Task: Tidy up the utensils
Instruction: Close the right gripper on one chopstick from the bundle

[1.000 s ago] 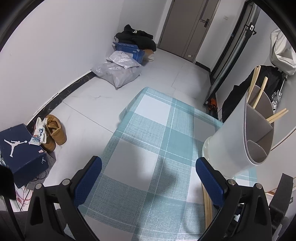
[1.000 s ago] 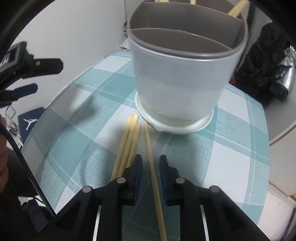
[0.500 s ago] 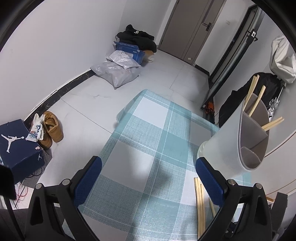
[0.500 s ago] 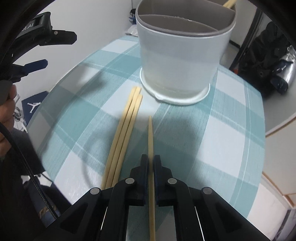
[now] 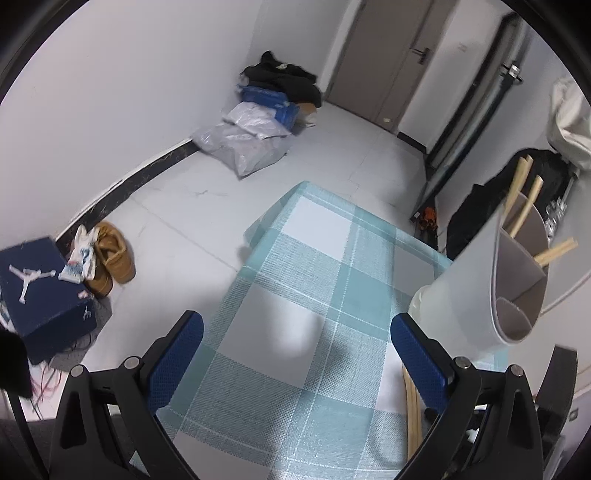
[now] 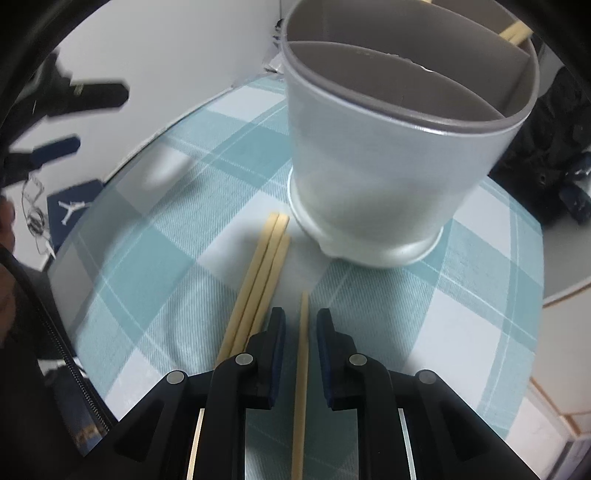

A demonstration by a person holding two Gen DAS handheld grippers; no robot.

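Note:
A white utensil holder (image 6: 369, 177) with grey dividers stands on the checked tablecloth (image 6: 166, 258); a few chopsticks (image 6: 515, 29) lean in its far compartment. Three chopsticks (image 6: 258, 280) lie side by side in front of it. A single chopstick (image 6: 301, 369) lies between the fingers of my right gripper (image 6: 301, 314), whose jaws are opening; the pads stand clear of it on both sides. My left gripper (image 5: 295, 321) hovers wide open over the cloth, holding nothing, with the holder (image 5: 472, 288) to its right. It also shows blurred as the left gripper (image 6: 101, 120) in the right wrist view.
The table's round edge (image 6: 122, 173) runs close on the left. On the floor are a dark blue shoebox (image 5: 40, 291), tan shoes (image 5: 110, 254) and plastic bags (image 5: 247, 147) by the wall. A dark bag (image 6: 561, 177) sits behind the table.
Half a second ago my right gripper was shut on the single chopstick; its jaws have now parted and the chopstick lies loose between them. The right view has shifted closer to the holder.

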